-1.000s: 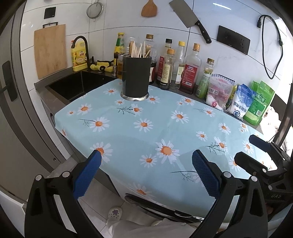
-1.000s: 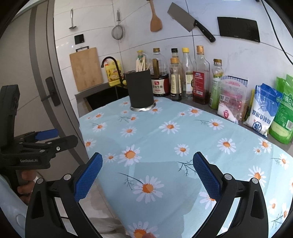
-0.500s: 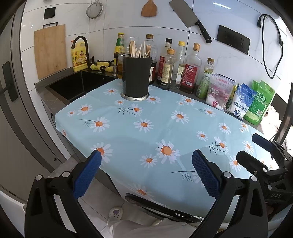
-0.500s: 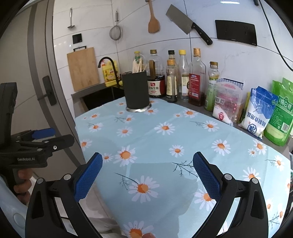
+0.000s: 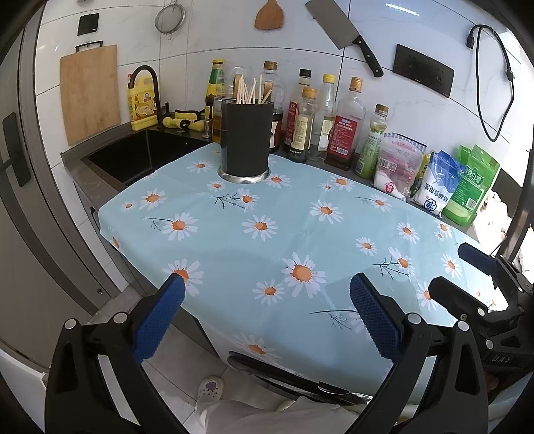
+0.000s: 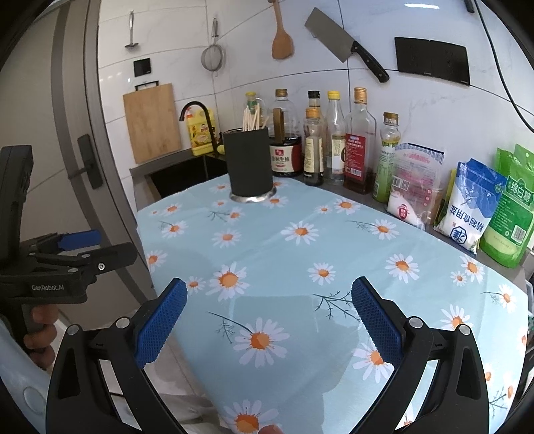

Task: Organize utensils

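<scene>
Behind the daisy-print cloth (image 5: 300, 220) on the worktop: bottles (image 5: 343, 133) along the wall, packets (image 5: 437, 183) to their right, sink (image 5: 133, 157) left, cleaver (image 5: 337, 26) hung above.

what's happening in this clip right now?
A person holds a claw in each hand over a counter covered by a daisy-print cloth. The left claw and right claw are both open and hold nothing. The black utensil holder stands upright at the far end of the cloth with chopsticks in it. No loose utensils lie on the cloth. A dark utensil-like item sits just off its near edge, below the left claw, untouched.
</scene>
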Demonstrator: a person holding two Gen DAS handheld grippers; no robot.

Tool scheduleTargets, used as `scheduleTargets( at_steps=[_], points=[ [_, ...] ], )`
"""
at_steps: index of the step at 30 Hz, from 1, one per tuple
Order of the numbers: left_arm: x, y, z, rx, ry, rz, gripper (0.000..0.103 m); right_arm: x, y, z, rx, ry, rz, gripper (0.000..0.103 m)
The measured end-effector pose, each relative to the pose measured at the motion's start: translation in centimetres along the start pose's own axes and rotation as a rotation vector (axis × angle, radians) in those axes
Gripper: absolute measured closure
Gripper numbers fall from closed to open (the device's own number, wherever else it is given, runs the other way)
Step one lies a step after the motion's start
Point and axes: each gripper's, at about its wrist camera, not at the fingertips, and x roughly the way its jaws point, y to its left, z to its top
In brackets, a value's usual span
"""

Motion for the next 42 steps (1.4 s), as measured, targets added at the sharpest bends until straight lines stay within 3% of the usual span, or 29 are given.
scheduleTargets(
  at_steps=[42],
  points=[
    [0.55, -0.29, 0.00, 0.010, 0.025, -0.010, 0.006, 0.03, -0.19, 0.19, -0.011, 0.007, 0.003, 0.008]
  ],
)
